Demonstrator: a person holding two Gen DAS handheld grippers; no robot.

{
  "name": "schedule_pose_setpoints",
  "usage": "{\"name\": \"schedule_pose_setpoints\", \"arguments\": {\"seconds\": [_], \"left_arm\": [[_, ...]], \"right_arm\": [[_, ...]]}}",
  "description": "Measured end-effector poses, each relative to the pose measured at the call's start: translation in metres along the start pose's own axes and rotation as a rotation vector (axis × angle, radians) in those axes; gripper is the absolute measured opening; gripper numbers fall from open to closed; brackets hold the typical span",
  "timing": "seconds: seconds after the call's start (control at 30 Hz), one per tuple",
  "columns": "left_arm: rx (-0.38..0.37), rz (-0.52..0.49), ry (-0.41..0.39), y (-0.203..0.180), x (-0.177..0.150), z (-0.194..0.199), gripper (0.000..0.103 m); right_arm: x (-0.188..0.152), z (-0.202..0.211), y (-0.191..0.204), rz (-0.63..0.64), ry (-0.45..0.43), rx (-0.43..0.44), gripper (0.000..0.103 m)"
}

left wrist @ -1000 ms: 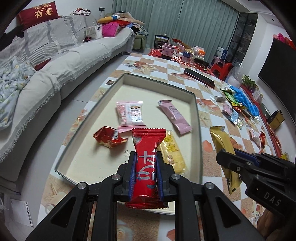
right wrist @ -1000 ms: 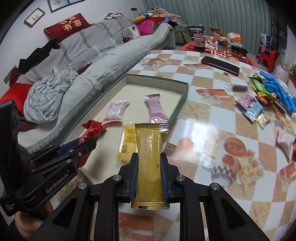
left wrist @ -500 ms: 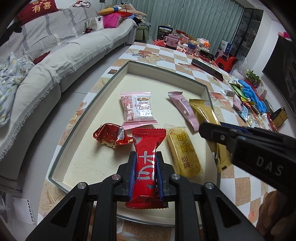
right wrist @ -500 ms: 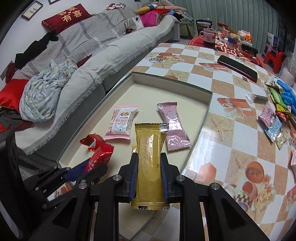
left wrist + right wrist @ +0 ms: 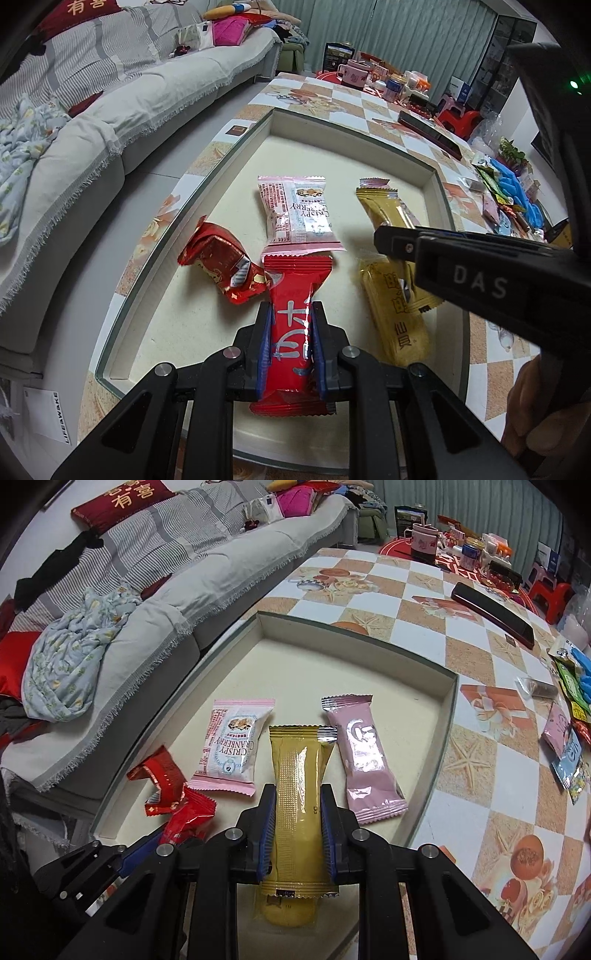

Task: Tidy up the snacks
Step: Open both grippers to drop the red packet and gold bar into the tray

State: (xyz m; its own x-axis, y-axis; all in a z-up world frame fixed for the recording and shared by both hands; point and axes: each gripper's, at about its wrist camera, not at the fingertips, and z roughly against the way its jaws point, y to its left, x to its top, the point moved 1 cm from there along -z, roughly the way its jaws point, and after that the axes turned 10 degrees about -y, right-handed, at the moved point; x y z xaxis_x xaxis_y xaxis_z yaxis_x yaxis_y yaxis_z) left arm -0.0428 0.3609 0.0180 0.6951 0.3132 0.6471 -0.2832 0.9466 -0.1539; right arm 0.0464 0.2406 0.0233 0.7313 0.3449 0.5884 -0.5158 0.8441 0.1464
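My left gripper [image 5: 291, 347] is shut on a red snack bar [image 5: 293, 317], held low over the near end of the shallow cream tray [image 5: 221, 155]. My right gripper [image 5: 298, 827] is shut on a gold snack bar [image 5: 298, 786] over the same tray [image 5: 354, 635]; the gold bar also shows in the left wrist view [image 5: 384, 206]. In the tray lie a pink cranberry packet [image 5: 232, 746], a pink bar [image 5: 360, 753], a crumpled red wrapper [image 5: 221, 262] and a yellow cracker packet [image 5: 397, 321].
The tray sits on a checkered table [image 5: 480, 657]. Several loose snacks [image 5: 569, 731] and blue gloves [image 5: 517, 192] lie at the right. A dark phone [image 5: 495, 613] lies farther back. A grey sofa [image 5: 166, 572] runs along the left.
Both grippers have moved forward over the tray with their bars. The right gripper has swung left, and now holds the gold bar between the pink packets.
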Motion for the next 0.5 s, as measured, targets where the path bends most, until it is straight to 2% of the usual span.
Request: {"name": "schedule_pose_setpoints", "arguments": {"seconds": [0.1,0.2,0.23,0.27,0.3,0.33,0.37,0.4,0.43,0.5], "left_arm": [[-0.002,-0.003,0.012,0.0,0.003,-0.005,0.022],[-0.008,0.011,0.037,0.002,0.005,-0.01,0.024],[-0.018,0.02,0.039,0.003,0.006,-0.009,0.027],[-0.029,0.03,0.035,0.004,0.007,-0.007,0.035],[-0.033,0.038,0.026,0.005,0.008,-0.003,0.047],[-0.037,0.045,0.01,0.006,0.01,0.002,0.053],[-0.041,0.051,-0.011,0.006,0.012,0.008,0.061],[-0.049,0.054,-0.033,0.006,0.013,0.016,0.066],[-0.056,0.053,-0.05,0.005,0.015,0.022,0.067],[-0.069,0.048,-0.076,0.0,0.015,0.033,0.07]], "right_arm": [[0.002,-0.007,0.001,0.007,0.012,-0.011,0.024],[0.005,-0.009,0.002,0.007,0.028,0.015,0.024],[0.007,-0.007,0.002,0.007,0.022,0.019,0.024],[0.009,-0.002,0.001,0.006,0.008,0.018,0.025],[0.011,0.003,0.0,-0.001,-0.005,0.021,0.025],[0.014,0.01,-0.003,-0.015,-0.021,0.03,0.035],[0.016,0.018,-0.005,-0.025,-0.044,0.034,0.064],[0.018,0.028,-0.007,-0.03,-0.085,0.032,0.078],[0.018,0.042,-0.01,-0.032,-0.141,0.027,0.088],[0.015,0.067,-0.02,-0.049,-0.207,0.036,0.088]]}}
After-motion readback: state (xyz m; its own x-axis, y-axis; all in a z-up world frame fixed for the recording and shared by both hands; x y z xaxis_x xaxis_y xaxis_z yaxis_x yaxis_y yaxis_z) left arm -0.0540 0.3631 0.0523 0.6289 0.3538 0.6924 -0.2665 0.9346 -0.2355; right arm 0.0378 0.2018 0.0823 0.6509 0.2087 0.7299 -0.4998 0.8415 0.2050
